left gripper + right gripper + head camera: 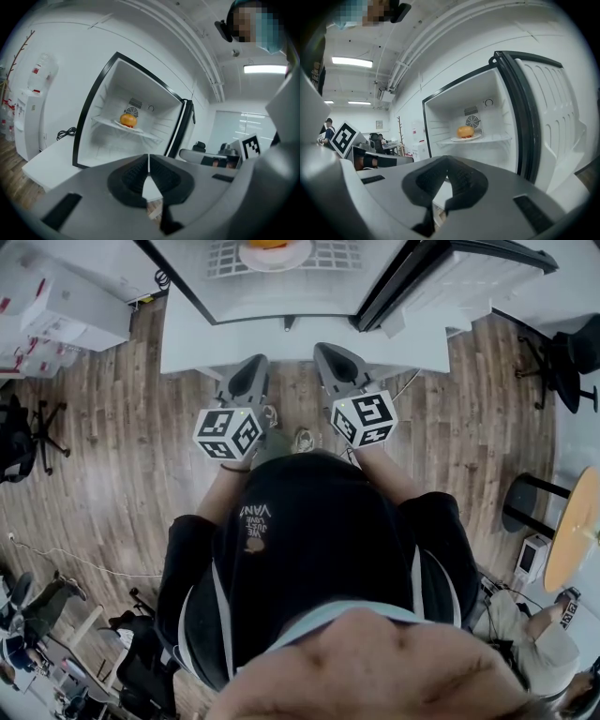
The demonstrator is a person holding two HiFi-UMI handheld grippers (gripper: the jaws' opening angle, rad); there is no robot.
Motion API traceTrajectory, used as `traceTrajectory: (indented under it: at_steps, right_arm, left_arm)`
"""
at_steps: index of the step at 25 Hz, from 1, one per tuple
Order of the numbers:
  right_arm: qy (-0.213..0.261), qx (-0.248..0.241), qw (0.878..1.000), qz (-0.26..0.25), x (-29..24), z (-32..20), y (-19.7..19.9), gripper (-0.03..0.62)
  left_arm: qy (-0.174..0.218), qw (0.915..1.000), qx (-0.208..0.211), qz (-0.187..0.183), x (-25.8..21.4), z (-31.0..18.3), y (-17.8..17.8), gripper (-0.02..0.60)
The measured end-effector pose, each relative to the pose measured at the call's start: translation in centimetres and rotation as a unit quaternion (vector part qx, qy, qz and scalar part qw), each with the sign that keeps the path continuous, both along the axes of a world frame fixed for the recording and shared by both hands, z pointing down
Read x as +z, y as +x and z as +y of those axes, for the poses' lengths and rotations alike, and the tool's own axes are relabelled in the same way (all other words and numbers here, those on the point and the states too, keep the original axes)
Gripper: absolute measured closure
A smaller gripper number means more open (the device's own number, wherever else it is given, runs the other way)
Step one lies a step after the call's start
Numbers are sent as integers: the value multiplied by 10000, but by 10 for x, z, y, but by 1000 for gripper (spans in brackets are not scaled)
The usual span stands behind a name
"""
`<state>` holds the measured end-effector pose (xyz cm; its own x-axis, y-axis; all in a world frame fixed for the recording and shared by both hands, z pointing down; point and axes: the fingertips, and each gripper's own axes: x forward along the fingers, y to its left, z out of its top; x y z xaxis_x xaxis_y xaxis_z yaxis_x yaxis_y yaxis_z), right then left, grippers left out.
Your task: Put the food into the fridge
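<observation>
The food (269, 243) on its plate (277, 263) (head view) is cut off by the top edge.

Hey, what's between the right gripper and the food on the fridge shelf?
Nothing. In the right gripper view the stretch from the shut right gripper to the food on its plate is bare; the fridge door stands open.

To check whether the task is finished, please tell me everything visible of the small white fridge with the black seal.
The small white fridge stands open, its door swung wide to the person's right. A black seal rims the opening and the door edge. The inside looks like smooth white plastic, with ribbed side rails and a round fan grille on the back wall. One white shelf crosses it, carrying a white plate with a round orange-brown food item.
</observation>
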<state>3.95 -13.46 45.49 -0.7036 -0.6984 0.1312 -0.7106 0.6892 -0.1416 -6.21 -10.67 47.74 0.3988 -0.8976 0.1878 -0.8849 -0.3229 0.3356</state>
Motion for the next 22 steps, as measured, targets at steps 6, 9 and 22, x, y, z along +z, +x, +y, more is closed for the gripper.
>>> traceTrajectory:
  at_steps: [6,9,22]
  right_arm:
    - [40,43,10000,2,1,3,5,582]
    - [62,56,10000,18,1,3,6,582]
    - [84,7,10000,34,0,-3,4,582]
  left_arm:
    - [60,10000,33,5,-1,-1,4,557]
    - [73,10000,43,-17,-1,0,5,557]
    - [139,9999,14,-38,-5,-6,5,557]
